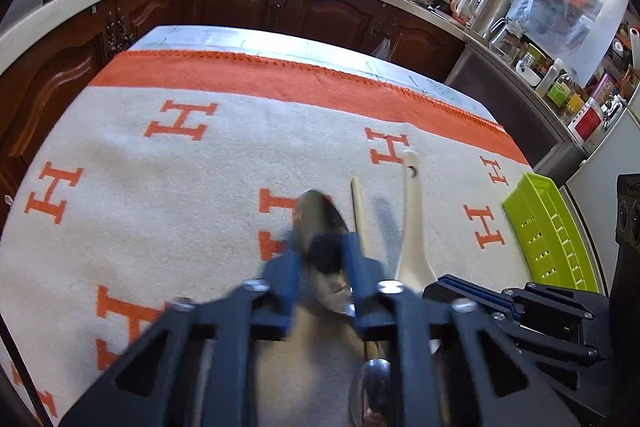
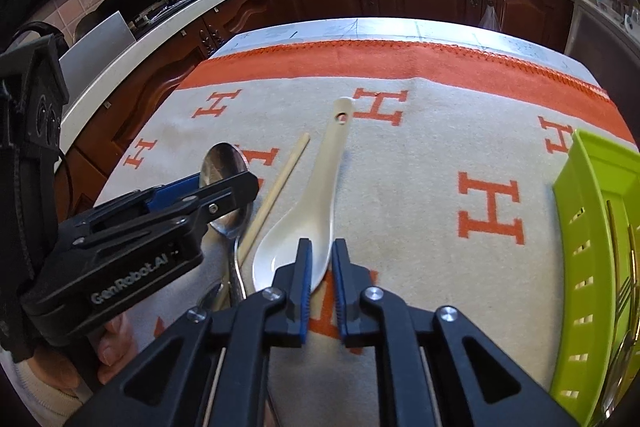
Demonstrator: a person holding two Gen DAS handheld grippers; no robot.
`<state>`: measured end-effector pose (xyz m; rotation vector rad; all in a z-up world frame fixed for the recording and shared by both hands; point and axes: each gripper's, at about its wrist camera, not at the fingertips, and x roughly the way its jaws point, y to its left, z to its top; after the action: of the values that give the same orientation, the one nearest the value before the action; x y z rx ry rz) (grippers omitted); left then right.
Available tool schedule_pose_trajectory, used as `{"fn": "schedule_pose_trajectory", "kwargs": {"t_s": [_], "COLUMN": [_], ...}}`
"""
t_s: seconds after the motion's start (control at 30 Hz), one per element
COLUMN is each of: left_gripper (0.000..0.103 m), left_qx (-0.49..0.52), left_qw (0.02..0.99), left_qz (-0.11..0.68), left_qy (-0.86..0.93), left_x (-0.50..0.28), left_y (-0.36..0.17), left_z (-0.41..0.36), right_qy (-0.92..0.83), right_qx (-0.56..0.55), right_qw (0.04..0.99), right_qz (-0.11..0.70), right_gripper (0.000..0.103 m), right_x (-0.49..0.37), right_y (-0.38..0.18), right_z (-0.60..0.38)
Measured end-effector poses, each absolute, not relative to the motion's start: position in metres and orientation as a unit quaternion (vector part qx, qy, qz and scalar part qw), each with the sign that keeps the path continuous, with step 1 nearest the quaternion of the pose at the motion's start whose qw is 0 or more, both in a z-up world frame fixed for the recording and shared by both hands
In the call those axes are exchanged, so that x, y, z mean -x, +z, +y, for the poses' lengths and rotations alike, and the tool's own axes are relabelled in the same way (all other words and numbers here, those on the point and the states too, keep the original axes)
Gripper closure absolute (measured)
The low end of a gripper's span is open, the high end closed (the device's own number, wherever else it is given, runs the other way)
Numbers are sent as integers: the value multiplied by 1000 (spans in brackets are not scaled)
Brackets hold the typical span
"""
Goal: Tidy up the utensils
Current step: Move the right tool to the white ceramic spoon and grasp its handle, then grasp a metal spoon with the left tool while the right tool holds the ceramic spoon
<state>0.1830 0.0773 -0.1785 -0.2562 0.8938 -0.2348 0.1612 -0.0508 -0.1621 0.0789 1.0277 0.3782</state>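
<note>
Your left gripper [image 2: 244,187] is clamped on the bowl of the metal spoon [image 2: 222,163], lying on the blanket-covered surface [image 2: 400,163]. Just right of it lies a chopstick [image 2: 280,187], then the white spoon [image 2: 316,199]. Your right gripper [image 2: 320,259] hovers at the white spoon's bowl, its jaws narrowed with nothing between them. The green tray [image 2: 576,211] at far right holds gold cutlery [image 2: 624,267].

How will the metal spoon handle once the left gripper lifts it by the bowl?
The metal spoon is probably stiff, but its polished, curved bowl may slip between the left gripper pads. Held at the bowl end, the long handle likely sags downward and pivots. It could nudge the chopstick lying alongside.
</note>
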Motion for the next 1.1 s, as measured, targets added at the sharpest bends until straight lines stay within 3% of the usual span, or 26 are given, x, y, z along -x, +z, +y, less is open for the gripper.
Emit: {"fn": "schedule_pose_trajectory", "kwargs": {"t_s": [0.67, 1.1], "left_gripper": [101, 101], "left_qx": [203, 198], "left_qw": [888, 881], "left_qz": [389, 392], "left_qy": [-140, -175], "left_x": [-159, -125], "left_y": [-145, -114], "left_z": [95, 83], "right_qy": [183, 173], "right_qx": [-83, -97], "right_qw": [851, 869], "right_qz": [484, 453], "right_gripper": [101, 101], "right_x": [-150, -113], "right_y": [-141, -109], "right_z": [-75, -103]}}
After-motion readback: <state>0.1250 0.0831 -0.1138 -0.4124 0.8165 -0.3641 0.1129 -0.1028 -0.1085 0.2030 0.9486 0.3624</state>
